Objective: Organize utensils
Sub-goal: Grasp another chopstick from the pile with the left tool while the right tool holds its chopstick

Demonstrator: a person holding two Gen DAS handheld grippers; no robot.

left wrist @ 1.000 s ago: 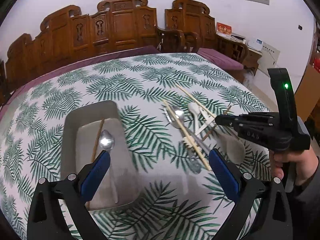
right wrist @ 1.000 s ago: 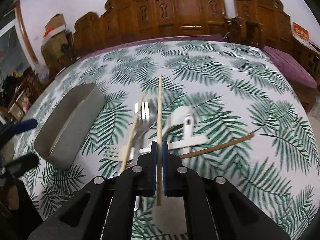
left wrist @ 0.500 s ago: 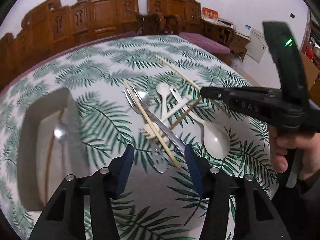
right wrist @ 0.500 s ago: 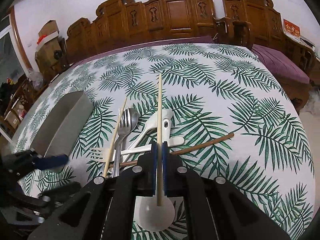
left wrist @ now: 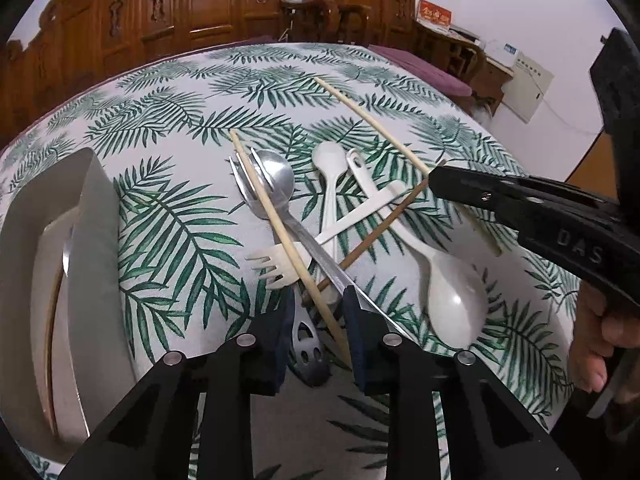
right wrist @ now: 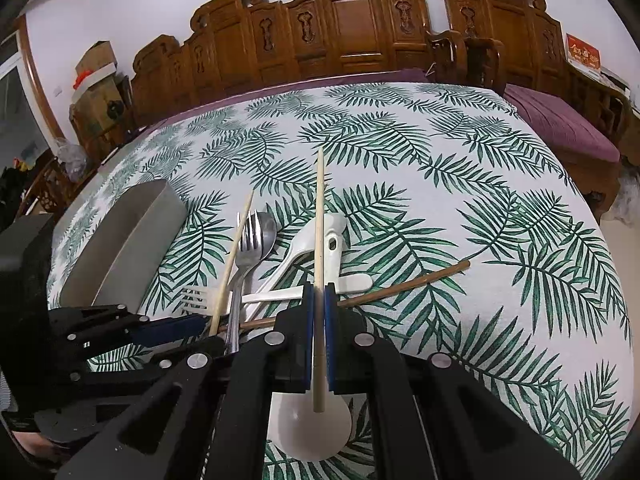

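Nearest to us, our left gripper (left wrist: 318,326) sits low over the near end of the utensil pile with its blue pads (left wrist: 356,332) a small gap apart, bracketing the perforated handle end of a metal utensil (left wrist: 306,350) and the tip of a pale chopstick (left wrist: 288,240) without pressing on either. Our right gripper (right wrist: 319,334) has its jaws pressed together on a second pale chopstick (right wrist: 319,240), which runs straight forward from between the pads and stands lifted above the pile. Beneath it lies a large white spoon (right wrist: 310,432), bowl toward us. Just beyond the pads the rest of the pile is crossed on the palm-leaf tablecloth (right wrist: 460,184): a white plastic fork (left wrist: 276,266), a metal fork (right wrist: 247,236) lying over a metal spoon (left wrist: 276,180), a smaller white spoon (left wrist: 329,184), and a dark brown chopstick (right wrist: 404,286) angled out to the right. To our left of the pile, near but not touching it, stands the grey rectangular tray (left wrist: 94,248); inside it we can make out what looks like a brown chopstick (left wrist: 50,344) and a thin metal edge, though we cannot tell which utensil that is. Farthest off, carved wooden chairs (right wrist: 352,28) line the white wall behind the table.
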